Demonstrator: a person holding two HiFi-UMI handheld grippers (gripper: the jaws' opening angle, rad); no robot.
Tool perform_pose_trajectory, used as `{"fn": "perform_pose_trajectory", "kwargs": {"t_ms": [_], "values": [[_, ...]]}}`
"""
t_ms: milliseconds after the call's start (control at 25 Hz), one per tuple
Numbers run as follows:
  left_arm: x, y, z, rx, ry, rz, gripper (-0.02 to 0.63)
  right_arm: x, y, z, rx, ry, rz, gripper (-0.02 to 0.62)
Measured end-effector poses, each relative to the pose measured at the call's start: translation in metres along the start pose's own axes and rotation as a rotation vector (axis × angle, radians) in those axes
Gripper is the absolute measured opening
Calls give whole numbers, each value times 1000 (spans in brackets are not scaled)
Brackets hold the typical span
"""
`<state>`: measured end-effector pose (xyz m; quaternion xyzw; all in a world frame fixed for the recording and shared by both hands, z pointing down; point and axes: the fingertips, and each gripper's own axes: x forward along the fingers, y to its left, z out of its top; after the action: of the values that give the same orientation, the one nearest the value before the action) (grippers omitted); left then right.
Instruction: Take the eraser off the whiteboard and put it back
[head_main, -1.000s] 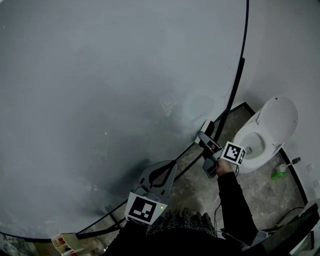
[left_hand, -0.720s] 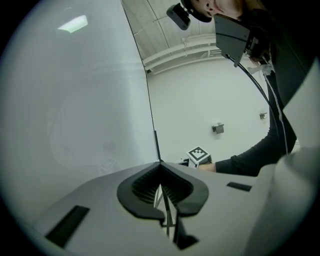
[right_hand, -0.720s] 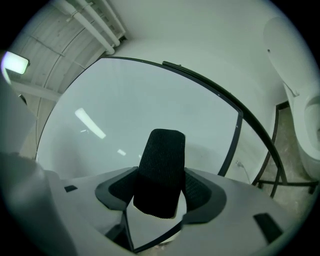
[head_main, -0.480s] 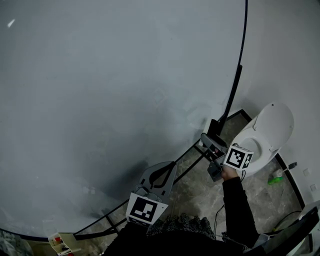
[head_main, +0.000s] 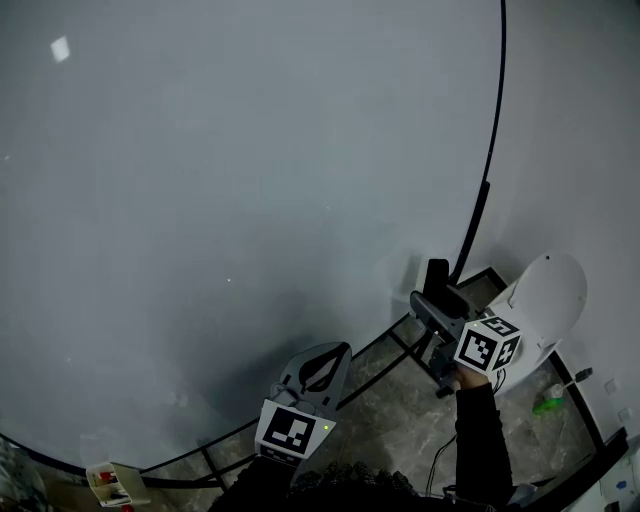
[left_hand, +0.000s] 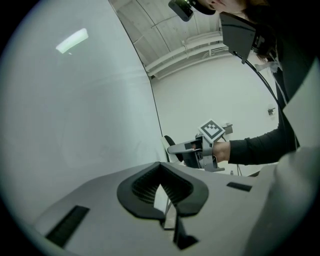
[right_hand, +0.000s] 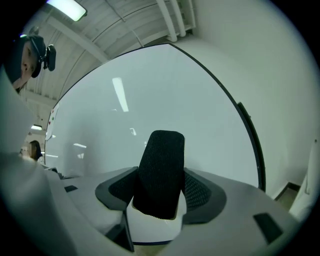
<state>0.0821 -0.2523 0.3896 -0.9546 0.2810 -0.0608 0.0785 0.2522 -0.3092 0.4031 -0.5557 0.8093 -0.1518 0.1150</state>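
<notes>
Nearest you, at 6 o'clock in the head view, your left hand-held gripper (head_main: 332, 352) is idle. Its ribbed black pads meet at the tips with nothing between them, and it points up toward the lower edge of the board.

Further out, at about 4 o'clock, your right hand-held gripper (right_hand: 159, 192) is clamped on the black felt-faced eraser with a white body (right_hand: 162, 160). The eraser stands upright between the two pads, its felt end rising above them.

Beyond both, the large pale glossy whiteboard with a thin black frame (head_main: 250, 180) fills everything from 9 to 1 o'clock. The eraser sits near its lower right corner, and from your right gripper view it looks clear of the surface.

The first half looks done, since the eraser is off the board and in your grip. What is left is to bring it back against the board and let go.
</notes>
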Motion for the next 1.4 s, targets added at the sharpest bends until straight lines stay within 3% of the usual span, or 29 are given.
{"fn": "perform_pose_trajectory", "kwargs": {"t_ms": [200, 560, 800, 1400], "values": [[8, 12, 33, 41, -54, 38, 6, 4, 25, 48, -107, -23, 36, 281], [12, 16, 91, 145, -104, 56, 6, 2, 78, 95, -259, -54, 104, 281], [8, 28, 139, 217, -150, 113, 6, 2, 108, 124, -304, -84, 147, 281], [-24, 50, 229, 257, -280, 229, 6, 10, 168, 175, -396, -123, 217, 281]]}}
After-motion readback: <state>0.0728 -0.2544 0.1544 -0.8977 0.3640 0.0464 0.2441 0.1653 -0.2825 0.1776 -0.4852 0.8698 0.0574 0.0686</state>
